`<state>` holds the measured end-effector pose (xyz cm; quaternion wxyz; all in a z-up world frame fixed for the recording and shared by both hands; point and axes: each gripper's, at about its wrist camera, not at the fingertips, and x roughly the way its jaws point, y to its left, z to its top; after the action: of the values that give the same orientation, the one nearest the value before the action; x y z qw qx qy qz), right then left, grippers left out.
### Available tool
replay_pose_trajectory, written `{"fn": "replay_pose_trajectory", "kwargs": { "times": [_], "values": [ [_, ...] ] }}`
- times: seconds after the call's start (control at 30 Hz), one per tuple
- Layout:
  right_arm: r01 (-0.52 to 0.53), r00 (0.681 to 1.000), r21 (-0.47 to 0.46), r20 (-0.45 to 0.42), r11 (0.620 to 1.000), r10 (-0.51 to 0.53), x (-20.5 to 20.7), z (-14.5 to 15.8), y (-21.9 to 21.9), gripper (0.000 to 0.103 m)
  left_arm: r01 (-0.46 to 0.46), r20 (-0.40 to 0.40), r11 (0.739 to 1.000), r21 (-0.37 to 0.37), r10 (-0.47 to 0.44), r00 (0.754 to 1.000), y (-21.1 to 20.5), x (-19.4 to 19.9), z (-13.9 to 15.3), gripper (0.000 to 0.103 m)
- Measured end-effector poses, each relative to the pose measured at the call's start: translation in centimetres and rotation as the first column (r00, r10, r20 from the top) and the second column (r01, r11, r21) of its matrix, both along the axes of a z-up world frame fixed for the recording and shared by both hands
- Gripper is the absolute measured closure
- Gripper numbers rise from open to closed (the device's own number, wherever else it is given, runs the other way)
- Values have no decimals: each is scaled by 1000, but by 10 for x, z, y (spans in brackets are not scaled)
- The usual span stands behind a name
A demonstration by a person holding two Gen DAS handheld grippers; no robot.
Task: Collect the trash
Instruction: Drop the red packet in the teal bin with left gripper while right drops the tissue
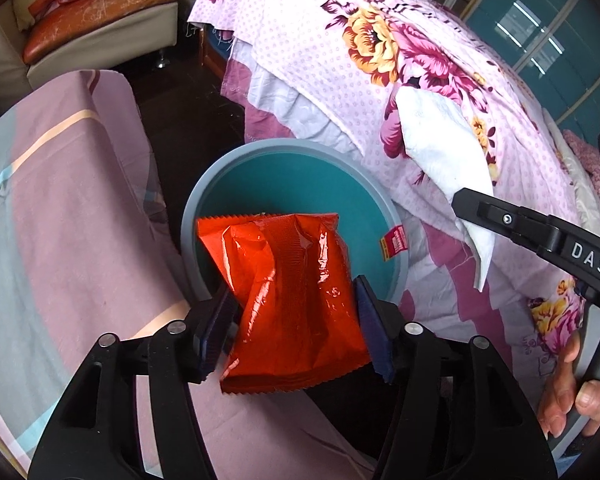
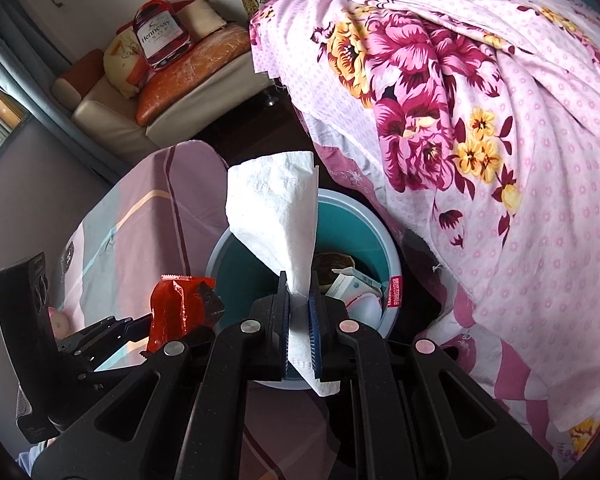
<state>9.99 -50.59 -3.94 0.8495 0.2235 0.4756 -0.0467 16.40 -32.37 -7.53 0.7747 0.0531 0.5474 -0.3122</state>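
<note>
Over the rim of the teal bin [image 1: 228,184], the red snack wrapper [image 1: 288,292] sits between the spread jaws of the left gripper [image 1: 296,320]. The pad on one side seems to touch a crumpled edge, while the other stands at the foil's border, so whether the grip holds or has let go cannot be told for sure. Just beside it, the right gripper [image 2: 300,312] is clenched on a white tissue [image 2: 276,208], which stands up above the jaws over the same bin [image 2: 364,216], where a small carton and other scraps already lie.

The likely slip is the wrapper: much of it hangs near the bin's close rim, so if it drops now it may catch the edge and slide onto the striped cloth [image 1: 72,208] instead of inside. The tissue is light and may cling to the pads or drift toward the floral bedspread [image 2: 480,120] when freed.

The bin's floor is screened by the wrapper in the left view and partly by the tissue in the right. The wrapper's print cannot be read, and only fingertips of the person's right hand [image 1: 568,396] show at the frame edge.
</note>
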Motion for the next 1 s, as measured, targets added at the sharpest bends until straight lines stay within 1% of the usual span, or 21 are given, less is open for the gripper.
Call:
{"fn": "replay_pose_trajectory", "kwargs": {
  "times": [0.07,0.13,0.2,0.5,0.77,0.83,0.87,0.9,1.0],
  "values": [
    [2,1000,-2,-1,1000,-2,2,0,-1,93,-1,1,1000,-8,1,1000,-2,2,0,32],
    [3,1000,-5,-4,1000,-3,2,-1,-1,93,-9,2,1000,-6,9,1000,-2,3,0,18],
    [3,1000,-7,-10,1000,-3,3,-2,0,93,-21,5,1000,-3,21,1000,0,4,-1,14],
    [-13,1000,-16,-13,1000,13,6,-2,10,93,-52,-26,999,15,53,998,17,3,-7,13],
    [-28,999,-24,-38,999,27,13,-6,20,92,-62,-28,998,22,62,998,33,-6,-7,13],
    [-26,999,-27,-41,999,25,14,-7,22,85,-63,-30,998,17,64,998,36,-7,-7,13],
    [-24,999,-34,-43,999,22,15,-7,23,68,-64,-32,998,15,65,997,38,-8,-7,13],
    [-23,999,-44,-41,999,22,15,-6,24,55,-65,-34,998,12,65,997,39,-8,-7,13],
    [-29,999,-50,-40,998,27,17,-6,30,53,-69,-36,998,8,69,997,43,-9,-6,13]
  ]
}}
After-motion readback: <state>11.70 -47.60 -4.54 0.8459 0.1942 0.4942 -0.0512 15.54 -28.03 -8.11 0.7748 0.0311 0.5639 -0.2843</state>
